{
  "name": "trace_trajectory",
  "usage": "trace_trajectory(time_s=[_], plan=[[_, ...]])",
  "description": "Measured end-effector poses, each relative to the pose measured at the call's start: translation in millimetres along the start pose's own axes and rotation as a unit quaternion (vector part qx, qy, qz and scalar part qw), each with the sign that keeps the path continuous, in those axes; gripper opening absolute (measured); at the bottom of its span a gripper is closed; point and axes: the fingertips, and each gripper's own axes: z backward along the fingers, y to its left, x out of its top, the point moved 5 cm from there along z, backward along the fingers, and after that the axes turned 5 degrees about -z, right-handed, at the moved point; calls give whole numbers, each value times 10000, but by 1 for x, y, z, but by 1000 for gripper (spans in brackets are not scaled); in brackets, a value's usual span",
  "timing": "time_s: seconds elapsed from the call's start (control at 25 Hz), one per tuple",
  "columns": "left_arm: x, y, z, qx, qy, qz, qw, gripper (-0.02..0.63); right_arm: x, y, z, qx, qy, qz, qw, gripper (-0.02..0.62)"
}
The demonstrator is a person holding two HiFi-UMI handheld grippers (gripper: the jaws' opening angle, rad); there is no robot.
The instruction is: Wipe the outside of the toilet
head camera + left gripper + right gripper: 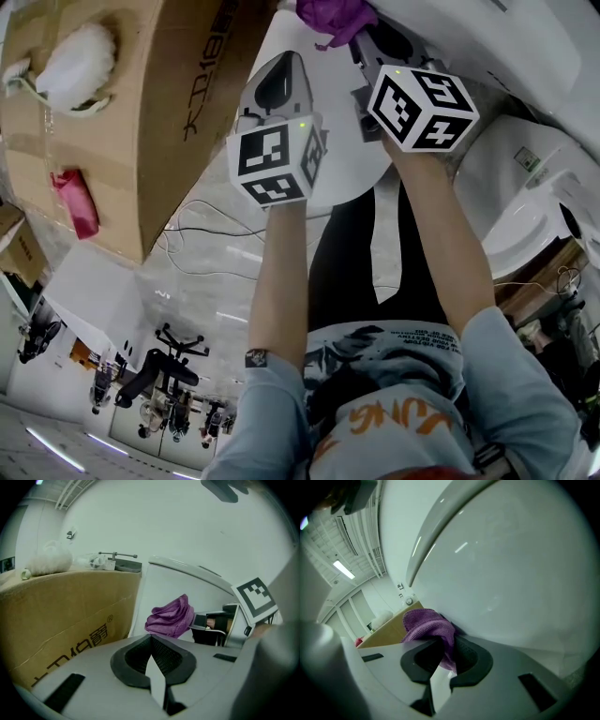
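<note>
The white toilet fills the top right of the head view. Its curved outside looms over the right gripper view. My right gripper is shut on a purple cloth. The bunched cloth sticks out of the jaws against the toilet's shell. My left gripper hovers just left of it, shut with nothing between its black pads. From the left gripper view the cloth shows beside a flat white toilet panel, with the right gripper behind it.
A large cardboard box stands close on the left, with a white fluffy bundle on top and a red item at its side. More white ceramic pieces lie on the right. Cables trail over the floor.
</note>
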Motion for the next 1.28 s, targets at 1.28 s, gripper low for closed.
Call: trace_trajectory(time_s=[1.28], plan=[[-9,-114,-21,-841,340,-645,9938,25,3,-108,148,-987,-166,-225,9947,61]])
